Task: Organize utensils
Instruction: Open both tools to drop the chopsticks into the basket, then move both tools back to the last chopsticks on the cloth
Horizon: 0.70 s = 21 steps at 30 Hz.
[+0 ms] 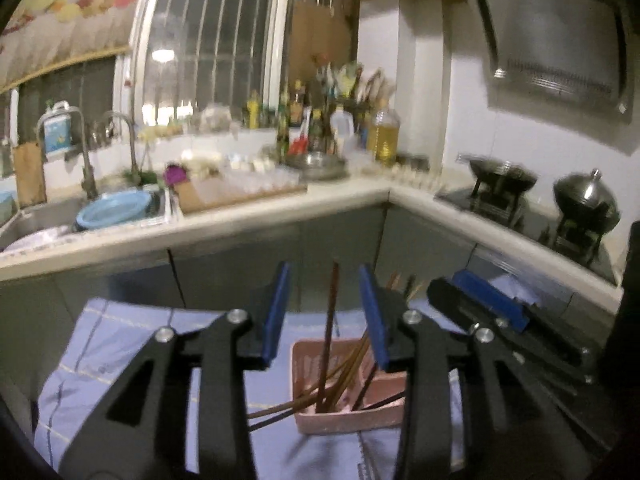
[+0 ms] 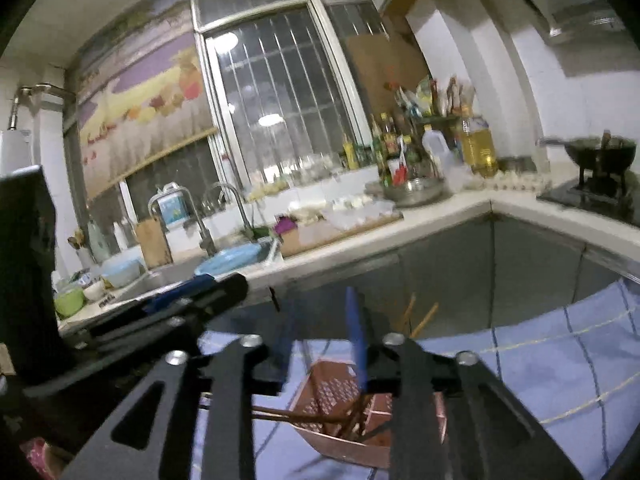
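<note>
Above the pink holder [image 1: 352,404], both claws [image 1: 325,312] [image 2: 324,344] hover, spread apart.

No text, brand, number or sign can be read; the labels on the bottles [image 1: 298,114] beside the window [image 1: 208,40] are blurred.
</note>
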Available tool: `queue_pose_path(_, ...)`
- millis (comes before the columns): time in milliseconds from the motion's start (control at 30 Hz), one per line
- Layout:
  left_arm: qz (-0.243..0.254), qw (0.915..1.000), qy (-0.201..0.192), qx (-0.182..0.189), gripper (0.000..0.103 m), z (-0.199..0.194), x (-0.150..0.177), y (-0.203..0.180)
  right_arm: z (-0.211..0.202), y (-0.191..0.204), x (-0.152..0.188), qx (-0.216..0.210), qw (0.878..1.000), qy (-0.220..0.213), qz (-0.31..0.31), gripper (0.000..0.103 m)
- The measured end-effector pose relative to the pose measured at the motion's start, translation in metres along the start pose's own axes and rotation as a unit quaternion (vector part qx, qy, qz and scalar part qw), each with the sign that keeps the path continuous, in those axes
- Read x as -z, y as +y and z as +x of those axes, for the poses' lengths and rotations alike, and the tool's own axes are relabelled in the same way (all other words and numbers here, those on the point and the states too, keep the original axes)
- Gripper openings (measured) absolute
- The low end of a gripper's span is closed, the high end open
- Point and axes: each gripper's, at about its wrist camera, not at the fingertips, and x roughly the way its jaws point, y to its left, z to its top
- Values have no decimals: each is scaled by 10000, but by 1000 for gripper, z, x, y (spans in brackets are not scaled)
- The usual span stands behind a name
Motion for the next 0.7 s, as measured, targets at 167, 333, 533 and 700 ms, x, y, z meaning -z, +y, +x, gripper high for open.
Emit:
queue_pose_path(167, -89, 9970, -735, 213, 42, -75, -10, -1, -54, 25, -17, -146, 9980, -564, -234, 32)
queue_pose_path(333, -3, 9944, -1013, 300, 46, -126, 24, 3, -114, 36, 12, -68, 9948, -967, -315, 32)
queue_pose_path(533, 116, 9995, 196, 206, 47, -110, 126, 17, -126, 15, 114, 400, 9991, 100, -16, 32)
queue_pose_path(700, -109, 9795, 1989, 301, 47, -63, 224, 27, -95, -11, 221, 936, 9718, 2145, 276, 31)
